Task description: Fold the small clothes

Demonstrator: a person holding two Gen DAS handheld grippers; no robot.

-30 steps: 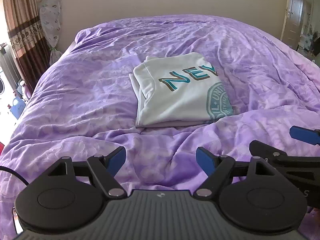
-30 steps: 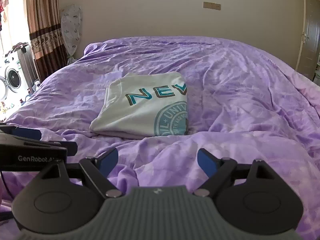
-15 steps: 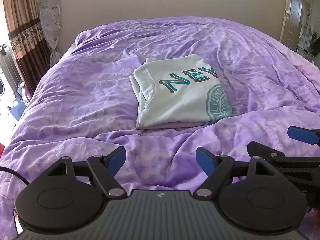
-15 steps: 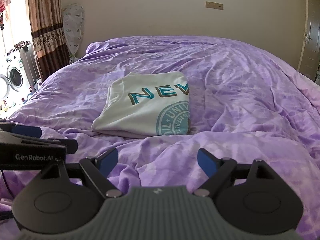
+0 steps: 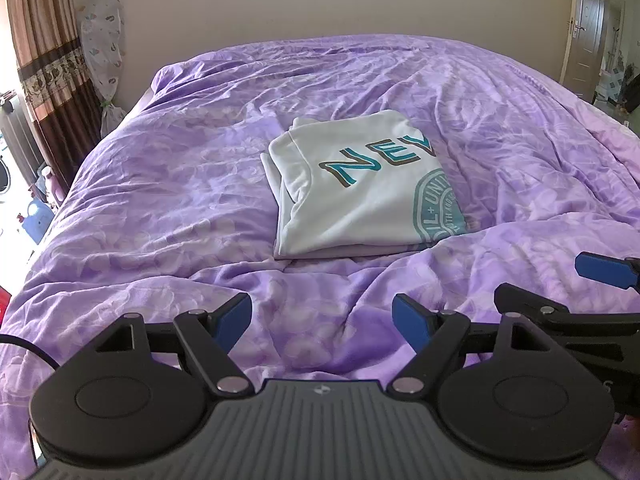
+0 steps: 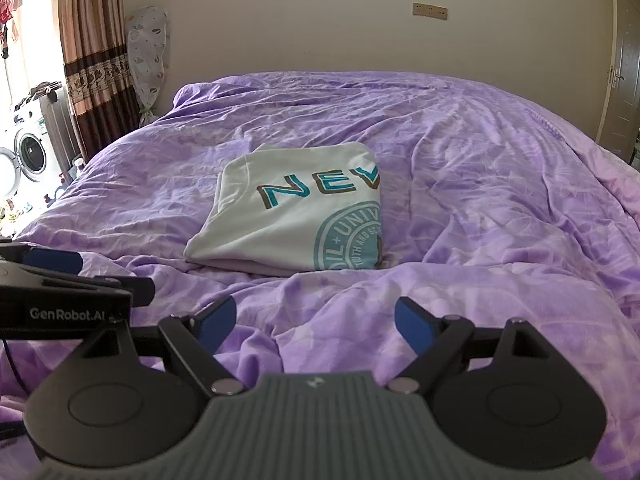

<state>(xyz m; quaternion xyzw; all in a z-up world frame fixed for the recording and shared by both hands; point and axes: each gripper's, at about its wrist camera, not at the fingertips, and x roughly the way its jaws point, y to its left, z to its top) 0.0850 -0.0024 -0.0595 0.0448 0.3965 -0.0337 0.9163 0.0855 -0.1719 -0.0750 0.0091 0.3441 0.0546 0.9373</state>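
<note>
A white T-shirt with teal lettering and a round teal print lies folded into a flat rectangle (image 5: 360, 196) in the middle of the purple bed; it also shows in the right wrist view (image 6: 296, 216). My left gripper (image 5: 322, 318) is open and empty, held above the near part of the bed, well short of the shirt. My right gripper (image 6: 316, 320) is open and empty too, beside the left one. The right gripper shows at the right edge of the left wrist view (image 5: 560, 312), and the left gripper at the left edge of the right wrist view (image 6: 72, 292).
The purple quilt (image 5: 180, 208) covers the whole bed and is creased. A brown curtain (image 6: 96, 60) and a washing machine (image 6: 24, 156) stand at the left. A door (image 5: 586, 24) is at the right, and a plain wall behind the bed.
Both views have tilted slightly upward, so the shirt sits a little lower in them. Both grippers stay open and the shirt has not moved.
</note>
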